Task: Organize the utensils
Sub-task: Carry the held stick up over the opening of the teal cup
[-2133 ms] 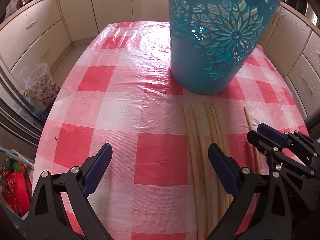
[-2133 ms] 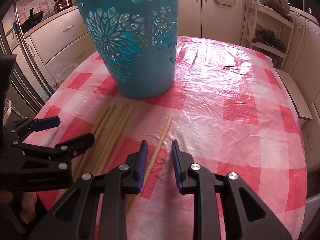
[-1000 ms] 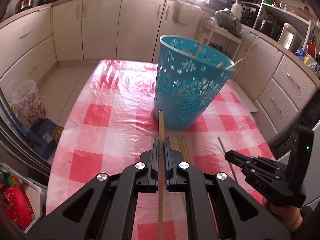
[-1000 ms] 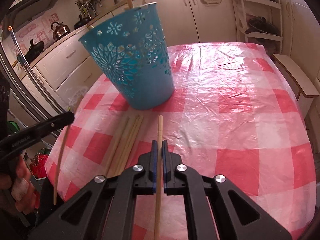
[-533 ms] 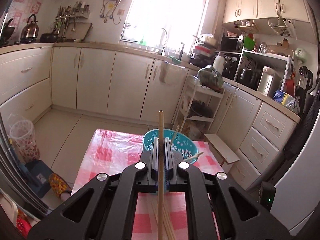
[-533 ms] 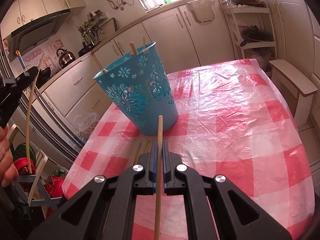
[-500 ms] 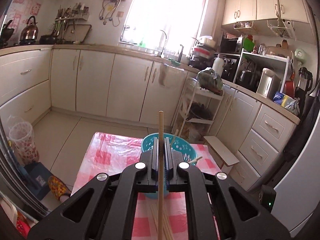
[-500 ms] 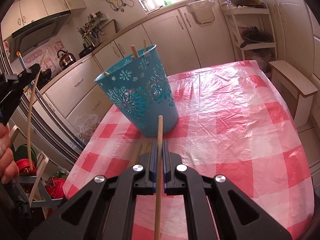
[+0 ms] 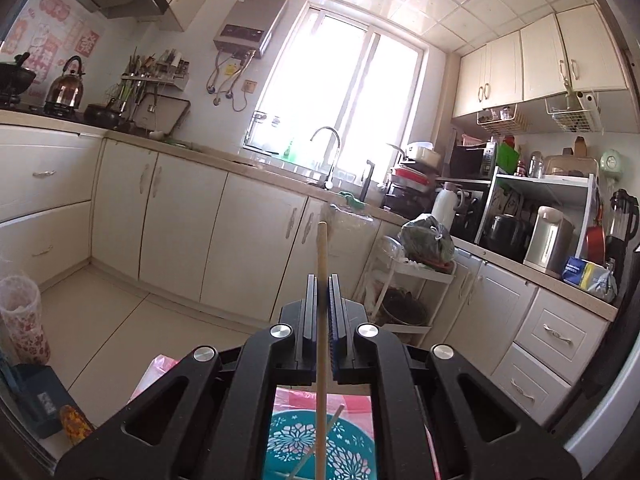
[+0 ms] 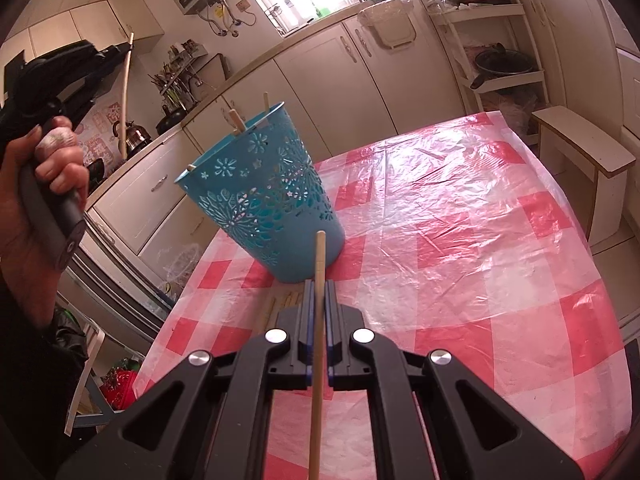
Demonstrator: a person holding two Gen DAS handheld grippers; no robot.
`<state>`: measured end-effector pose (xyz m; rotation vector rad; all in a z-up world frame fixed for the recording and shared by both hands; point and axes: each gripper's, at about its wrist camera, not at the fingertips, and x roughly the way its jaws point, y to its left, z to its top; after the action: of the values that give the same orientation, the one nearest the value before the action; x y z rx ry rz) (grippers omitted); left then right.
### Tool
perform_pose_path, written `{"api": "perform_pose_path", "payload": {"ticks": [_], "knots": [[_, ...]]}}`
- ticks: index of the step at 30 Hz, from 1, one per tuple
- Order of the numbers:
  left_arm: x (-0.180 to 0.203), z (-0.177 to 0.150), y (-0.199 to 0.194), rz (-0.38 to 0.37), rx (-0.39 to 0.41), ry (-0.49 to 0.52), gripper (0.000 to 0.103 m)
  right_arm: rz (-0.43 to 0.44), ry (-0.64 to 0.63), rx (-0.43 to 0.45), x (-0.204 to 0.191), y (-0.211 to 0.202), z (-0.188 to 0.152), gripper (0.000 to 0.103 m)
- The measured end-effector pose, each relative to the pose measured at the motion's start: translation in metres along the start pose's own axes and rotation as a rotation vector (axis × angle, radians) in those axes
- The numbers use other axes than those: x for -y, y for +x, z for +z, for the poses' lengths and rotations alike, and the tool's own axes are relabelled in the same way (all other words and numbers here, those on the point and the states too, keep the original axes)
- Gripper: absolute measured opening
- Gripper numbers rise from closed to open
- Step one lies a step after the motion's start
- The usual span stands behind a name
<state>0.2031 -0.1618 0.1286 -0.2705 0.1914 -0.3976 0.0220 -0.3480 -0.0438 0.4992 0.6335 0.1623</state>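
My left gripper point(image 9: 322, 280) is shut on a wooden chopstick point(image 9: 321, 248), held high and almost level. Far below, framed by its arms, the teal cut-out basket point(image 9: 352, 452) shows its open mouth with chopsticks inside. The right wrist view has that left gripper point(image 10: 116, 50) at the upper left in a hand point(image 10: 40, 168), its chopstick point(image 10: 126, 92) hanging down. My right gripper point(image 10: 318, 284) is shut on a second chopstick point(image 10: 319, 256), tilted down towards the basket point(image 10: 260, 200). Several loose chopsticks point(image 10: 280, 308) lie on the checked tablecloth point(image 10: 480, 240) in front of the basket.
A low wooden stool point(image 10: 584, 140) stands off the table's far right corner. Cream cabinets point(image 9: 180, 220) and a sink counter line the walls. A white rack point(image 10: 500, 40) with pots sits at the back right, a fridge edge point(image 10: 112, 276) left of the table.
The left gripper has risen with its chopstick and tipped up, so the table has nearly dropped out of its view. The right gripper has shifted a little and rolled; both grips are unchanged.
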Motion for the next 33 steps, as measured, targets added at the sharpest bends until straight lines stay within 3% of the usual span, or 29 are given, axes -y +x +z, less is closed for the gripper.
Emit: {"api": "perform_pose_path", "payload": {"ticks": [7,14,18,23,27,33], "knots": [[-0.010,-0.043,0.039,0.059,-0.088,0.032,0.005,0.001,0.016,0.016,0.011,0.004,0.004,0.005],[-0.018,-0.076,0.040,0.083,-0.197,0.078,0.007,0.010,0.011,0.072,0.009,-0.002,0.019,0.005],[-0.026,-0.081,0.022,0.110,-0.221,0.081,0.039,0.035,0.000,0.128,-0.003,-0.014,0.032,0.005],[-0.046,-0.079,-0.011,0.134,-0.226,0.037,0.056,0.081,-0.014,0.190,-0.023,-0.029,0.051,0.005],[-0.057,-0.083,-0.040,0.171,-0.226,0.047,0.077,0.124,-0.028,0.253,-0.043,-0.034,0.075,0.005],[-0.078,-0.102,-0.071,0.201,-0.284,0.020,0.086,0.171,-0.053,0.408,-0.082,-0.023,0.128,0.005]]}}
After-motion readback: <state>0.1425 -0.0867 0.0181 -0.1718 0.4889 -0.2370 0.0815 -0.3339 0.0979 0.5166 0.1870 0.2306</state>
